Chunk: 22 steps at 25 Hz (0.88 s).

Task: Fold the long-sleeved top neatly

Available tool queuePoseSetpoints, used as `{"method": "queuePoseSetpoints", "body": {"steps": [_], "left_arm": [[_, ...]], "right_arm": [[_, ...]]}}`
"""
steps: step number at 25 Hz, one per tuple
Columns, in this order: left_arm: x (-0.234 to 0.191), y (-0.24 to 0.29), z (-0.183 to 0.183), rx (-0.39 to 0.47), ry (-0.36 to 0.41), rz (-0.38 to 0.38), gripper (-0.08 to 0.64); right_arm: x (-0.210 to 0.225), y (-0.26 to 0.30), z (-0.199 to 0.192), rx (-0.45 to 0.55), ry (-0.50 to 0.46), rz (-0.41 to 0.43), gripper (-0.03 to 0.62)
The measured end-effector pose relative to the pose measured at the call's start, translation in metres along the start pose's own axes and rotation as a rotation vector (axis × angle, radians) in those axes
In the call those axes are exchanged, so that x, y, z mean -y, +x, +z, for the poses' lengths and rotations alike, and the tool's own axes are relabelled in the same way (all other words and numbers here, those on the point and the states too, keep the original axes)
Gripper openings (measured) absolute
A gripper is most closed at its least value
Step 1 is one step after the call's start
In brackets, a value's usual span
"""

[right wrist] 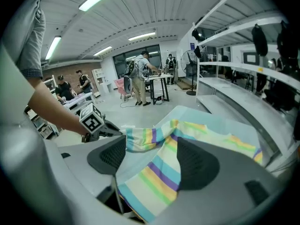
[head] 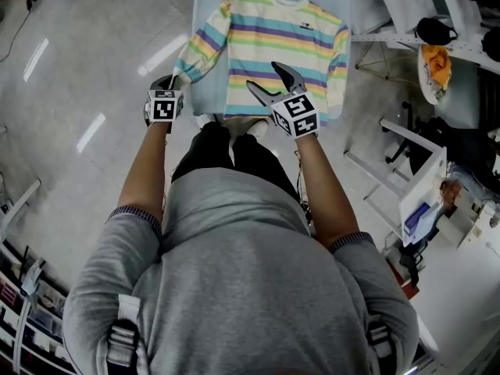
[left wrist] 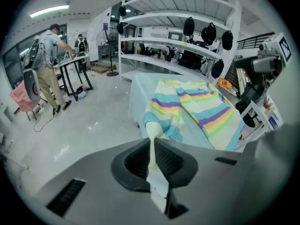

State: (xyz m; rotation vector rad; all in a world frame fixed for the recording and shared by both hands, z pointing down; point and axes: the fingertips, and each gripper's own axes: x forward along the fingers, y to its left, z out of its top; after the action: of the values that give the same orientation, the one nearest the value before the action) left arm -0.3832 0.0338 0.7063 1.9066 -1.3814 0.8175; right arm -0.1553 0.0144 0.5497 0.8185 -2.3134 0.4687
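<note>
- 2 grippers show in the head view. The left gripper (head: 173, 81) sits at the cuff (head: 182, 70) of the striped top (head: 273, 37). The top lies spread flat on a pale blue surface (head: 209, 96). The right gripper (head: 266, 78) is over the hem (head: 242, 112), near its middle.
- 1 pale cuff (left wrist: 153, 137) runs between the fingers in the left gripper view. They are pressed together on it, pinching the fabric. The sleeve leads back to the top's body on the surface.
- 2 spread fingers frame the right gripper view. The top's striped hem (right wrist: 154, 172) lies between them, and neither visibly presses it. The left gripper shows beside the sleeve.
</note>
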Motion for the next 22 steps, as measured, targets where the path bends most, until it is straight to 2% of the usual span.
{"method": "queuePoseSetpoints", "body": {"steps": [6, 11, 16, 22], "left_arm": [[-0.075, -0.034, 0.071, 0.115, -0.022, 0.101, 0.032], [-0.11, -0.053, 0.113, 0.16, -0.041, 0.145, 0.032], [-0.115, -0.065, 0.138, 0.157, -0.027, 0.166, 0.032], [-0.091, -0.077, 0.159, 0.169, -0.008, 0.169, 0.032]], "right_arm": [[0.012, -0.008, 0.018, 0.013, -0.016, -0.039, 0.357], [0.026, -0.019, 0.033, 0.034, -0.007, -0.078, 0.357], [0.044, -0.034, 0.038, 0.051, 0.004, -0.104, 0.357], [0.071, -0.043, 0.035, 0.074, 0.008, -0.094, 0.357]]}}
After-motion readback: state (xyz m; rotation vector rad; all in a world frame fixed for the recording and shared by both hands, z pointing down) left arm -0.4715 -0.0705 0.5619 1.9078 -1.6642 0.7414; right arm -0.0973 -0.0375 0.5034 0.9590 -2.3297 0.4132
